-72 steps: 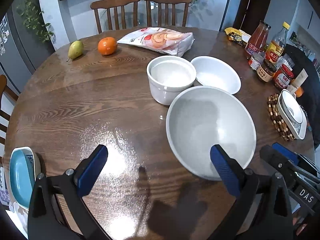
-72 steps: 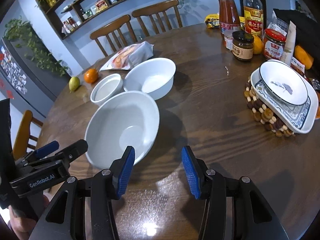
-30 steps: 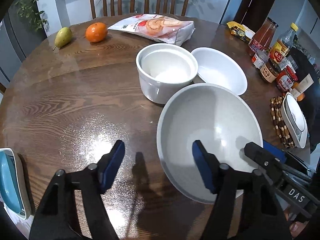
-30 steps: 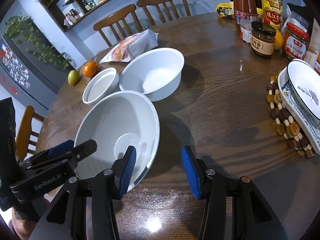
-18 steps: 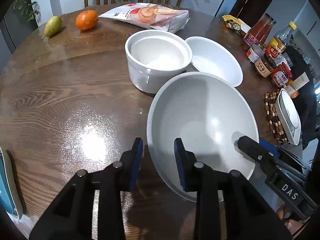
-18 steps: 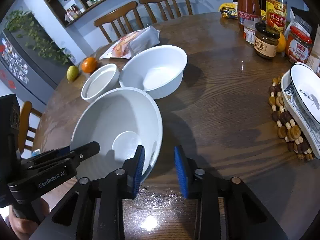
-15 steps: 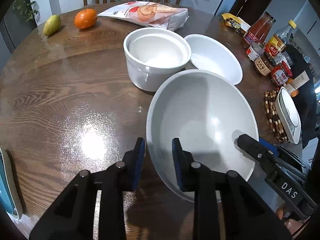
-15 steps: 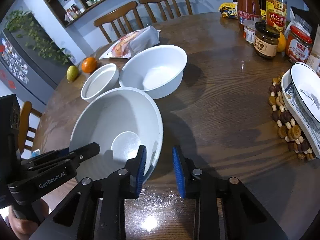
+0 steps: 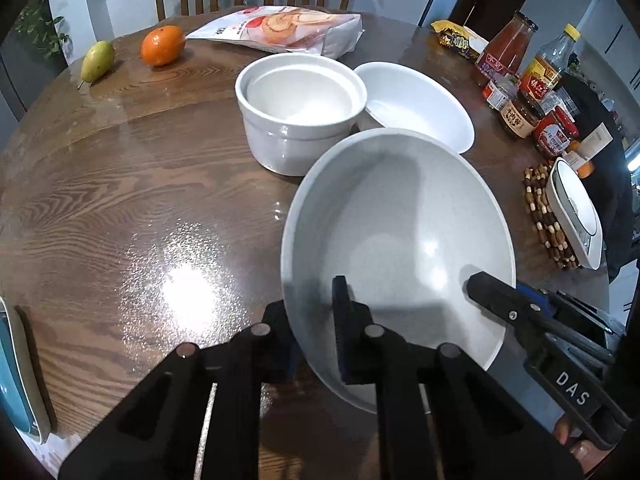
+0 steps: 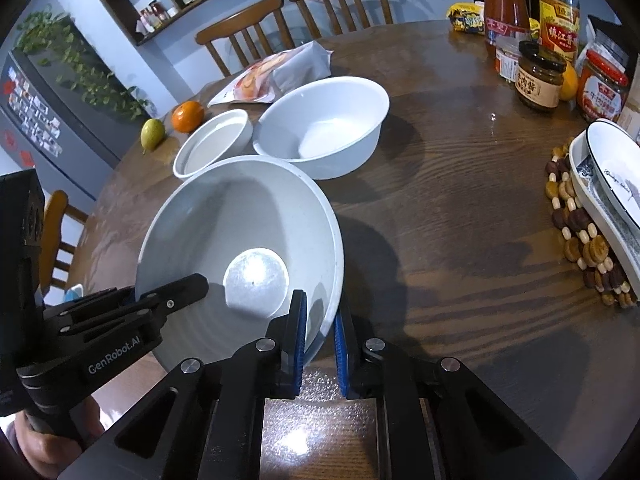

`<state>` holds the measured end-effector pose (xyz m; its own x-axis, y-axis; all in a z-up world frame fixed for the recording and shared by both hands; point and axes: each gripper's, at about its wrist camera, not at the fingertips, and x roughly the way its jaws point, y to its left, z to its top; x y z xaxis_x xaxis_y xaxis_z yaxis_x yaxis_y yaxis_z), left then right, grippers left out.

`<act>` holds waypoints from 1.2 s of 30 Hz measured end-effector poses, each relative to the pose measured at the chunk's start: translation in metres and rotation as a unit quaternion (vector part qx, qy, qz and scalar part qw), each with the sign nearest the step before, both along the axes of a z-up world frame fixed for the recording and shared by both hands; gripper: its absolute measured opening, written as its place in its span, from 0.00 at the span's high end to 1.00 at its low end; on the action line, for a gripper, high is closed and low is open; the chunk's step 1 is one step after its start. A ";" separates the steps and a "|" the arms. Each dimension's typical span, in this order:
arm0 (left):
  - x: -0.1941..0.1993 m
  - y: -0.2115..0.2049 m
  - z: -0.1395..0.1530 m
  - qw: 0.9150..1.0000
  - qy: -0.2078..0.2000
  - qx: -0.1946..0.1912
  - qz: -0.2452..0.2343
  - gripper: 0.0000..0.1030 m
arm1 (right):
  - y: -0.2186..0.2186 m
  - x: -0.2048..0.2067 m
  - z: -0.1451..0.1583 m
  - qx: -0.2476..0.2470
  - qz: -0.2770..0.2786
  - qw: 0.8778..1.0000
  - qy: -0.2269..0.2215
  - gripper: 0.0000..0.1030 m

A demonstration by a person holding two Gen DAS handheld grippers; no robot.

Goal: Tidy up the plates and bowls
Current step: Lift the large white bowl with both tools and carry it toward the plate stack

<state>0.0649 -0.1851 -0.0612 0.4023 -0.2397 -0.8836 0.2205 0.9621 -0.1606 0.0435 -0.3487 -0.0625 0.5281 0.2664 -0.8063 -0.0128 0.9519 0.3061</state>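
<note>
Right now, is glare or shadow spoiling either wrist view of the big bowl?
Left wrist: lamp glare on the table, gripper shadow inside the large bowl. Right wrist: bright glare on the bowl's base, rim readable; fisheye bends both.

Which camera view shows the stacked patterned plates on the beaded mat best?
The right wrist view. There the plates lie near, with the dark rim and the blue pattern plain to see, though the frame cuts them off. The left wrist view shows them small, edge-on, with no pattern legible.
</note>
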 end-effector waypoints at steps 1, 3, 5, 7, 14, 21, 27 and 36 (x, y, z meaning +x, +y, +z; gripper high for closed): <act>-0.001 0.000 0.001 1.000 -0.003 0.001 0.000 0.88 | 0.001 -0.001 0.001 0.000 -0.001 1.000 -0.001 0.86; -0.005 0.002 0.005 1.000 -0.009 0.001 0.002 0.88 | 0.002 -0.004 0.003 0.003 -0.001 1.000 -0.004 0.86; -0.009 0.003 0.009 1.000 -0.018 0.004 0.003 0.87 | 0.004 -0.007 0.007 0.001 0.001 1.000 -0.008 0.86; -0.013 0.004 0.012 1.000 -0.025 0.006 0.005 0.87 | 0.005 -0.011 0.011 0.002 0.001 1.000 -0.012 0.86; -0.026 0.014 0.026 0.998 -0.051 0.016 0.014 0.86 | 0.015 -0.021 0.023 0.004 0.010 1.000 -0.030 0.86; -0.036 0.026 0.038 0.997 -0.069 0.017 0.022 0.86 | 0.030 -0.031 0.035 0.003 0.017 0.999 -0.044 0.86; -0.043 0.044 0.046 0.996 -0.079 0.013 0.030 0.86 | 0.047 -0.036 0.041 -0.001 0.022 0.998 -0.051 0.86; -0.056 0.080 0.058 0.994 -0.097 0.011 0.042 0.86 | 0.084 -0.042 0.054 -0.010 0.036 0.997 -0.062 0.86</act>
